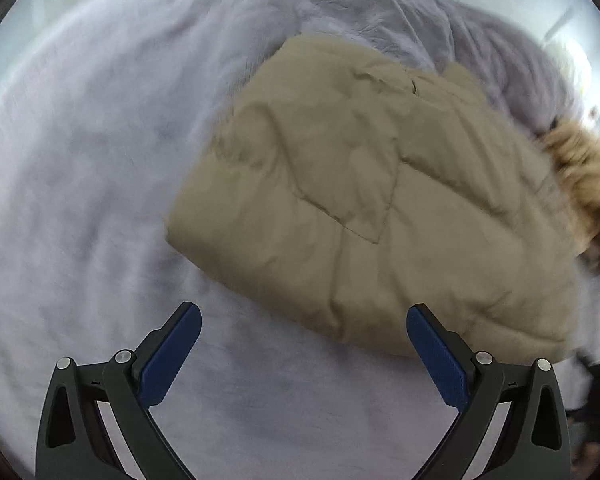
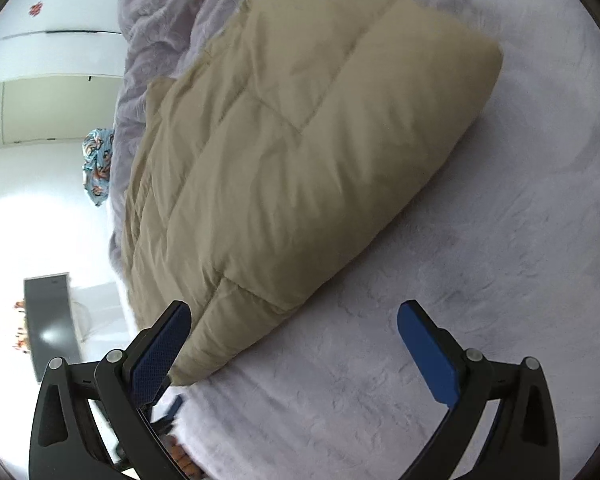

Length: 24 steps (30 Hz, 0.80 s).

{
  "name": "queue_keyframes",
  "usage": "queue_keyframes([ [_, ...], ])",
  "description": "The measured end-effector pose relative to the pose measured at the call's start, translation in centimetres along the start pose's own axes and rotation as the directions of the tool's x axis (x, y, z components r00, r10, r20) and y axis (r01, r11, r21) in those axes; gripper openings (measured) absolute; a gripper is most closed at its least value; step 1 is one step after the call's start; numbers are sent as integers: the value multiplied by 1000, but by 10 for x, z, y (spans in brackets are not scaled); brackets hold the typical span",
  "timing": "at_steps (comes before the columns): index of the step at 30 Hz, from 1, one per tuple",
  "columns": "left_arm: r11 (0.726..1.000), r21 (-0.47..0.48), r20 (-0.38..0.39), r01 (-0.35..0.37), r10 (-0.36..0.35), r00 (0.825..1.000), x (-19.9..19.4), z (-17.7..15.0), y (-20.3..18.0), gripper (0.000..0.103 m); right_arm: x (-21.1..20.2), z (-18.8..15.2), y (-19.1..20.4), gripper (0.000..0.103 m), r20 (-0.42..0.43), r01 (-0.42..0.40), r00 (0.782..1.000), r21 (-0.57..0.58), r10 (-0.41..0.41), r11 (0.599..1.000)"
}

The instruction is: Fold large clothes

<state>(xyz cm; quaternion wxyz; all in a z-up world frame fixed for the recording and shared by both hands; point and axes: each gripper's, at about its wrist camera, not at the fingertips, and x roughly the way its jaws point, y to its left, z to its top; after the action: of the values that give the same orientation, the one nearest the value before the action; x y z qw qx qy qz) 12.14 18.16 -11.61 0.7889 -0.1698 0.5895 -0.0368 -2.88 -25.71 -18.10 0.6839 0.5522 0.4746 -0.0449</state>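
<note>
A tan quilted puffer coat (image 1: 372, 208) lies folded into a thick bundle on a pale lilac fleece blanket (image 1: 80, 200). Its brown fur hood trim (image 1: 584, 184) shows at the right edge. My left gripper (image 1: 304, 320) is open and empty, above the blanket just short of the coat's near edge. In the right wrist view the same coat (image 2: 292, 152) lies ahead and to the left on the blanket (image 2: 480, 280). My right gripper (image 2: 294, 322) is open and empty, with its left finger beside the coat's near corner.
The blanket is bunched into folds behind the coat (image 1: 380, 4). The bed edge runs along the left of the right wrist view, with a blue patterned cloth (image 2: 98, 164) and a dark screen (image 2: 50, 324) beyond it. White cabinet doors (image 2: 60, 12) stand further back.
</note>
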Motion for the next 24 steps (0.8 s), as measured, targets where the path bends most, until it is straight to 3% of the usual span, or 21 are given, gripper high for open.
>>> queue_keyframes([
  [4,971,-136,35,199,-196,980,1,0,21,103,8,2,0,103,-13,-101,995,-3,101,995],
  [8,931,-186,33,313,-312,949,16,2,27,103,25,5,4,103,-48,-184,982,9,184,983],
  [16,935,-144,10,324,-326,945,49,19,-1,103,62,15,13,103,-76,-270,959,47,273,962],
  [21,929,-177,19,325,-327,945,65,35,-5,103,80,25,12,103,-65,-340,935,114,349,933],
  [24,931,-189,24,313,-314,949,75,40,-9,103,90,32,15,103,-60,-347,933,117,355,931],
])
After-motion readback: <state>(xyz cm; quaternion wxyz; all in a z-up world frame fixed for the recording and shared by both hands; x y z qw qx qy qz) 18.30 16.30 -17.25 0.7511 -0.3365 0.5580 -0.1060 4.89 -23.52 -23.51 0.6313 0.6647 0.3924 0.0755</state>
